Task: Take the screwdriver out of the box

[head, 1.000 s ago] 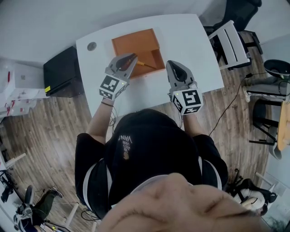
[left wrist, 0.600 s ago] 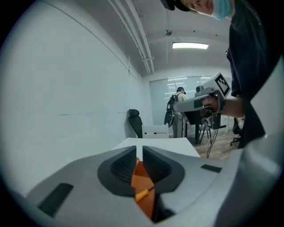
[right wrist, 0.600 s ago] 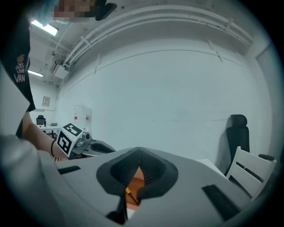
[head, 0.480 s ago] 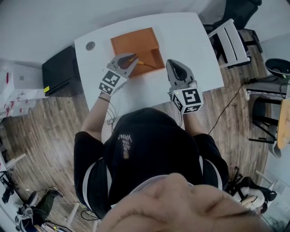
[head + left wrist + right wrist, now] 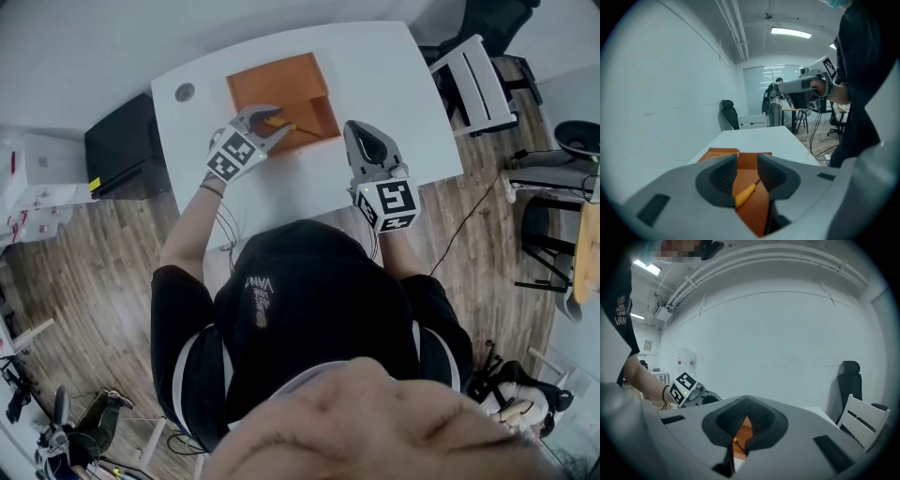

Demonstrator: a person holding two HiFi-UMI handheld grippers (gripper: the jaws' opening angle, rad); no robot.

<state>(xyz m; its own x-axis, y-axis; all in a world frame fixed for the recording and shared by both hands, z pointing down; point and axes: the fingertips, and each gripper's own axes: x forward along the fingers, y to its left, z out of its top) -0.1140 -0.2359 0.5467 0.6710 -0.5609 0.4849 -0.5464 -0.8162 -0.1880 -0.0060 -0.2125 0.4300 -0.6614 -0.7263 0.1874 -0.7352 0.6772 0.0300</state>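
Orange box holds the screwdriver, its handle lying untouched between the just-opened jaws of your left gripper (right gripper closed, idle), so pinching too high could squirt it sideways.

White worktop with rounded corners, seen from above, standing on a wood-plank floor. Lying directly on it: an open orange box at the far edge, left of centre, and a small round grey disc near the far left corner, apart from the box.
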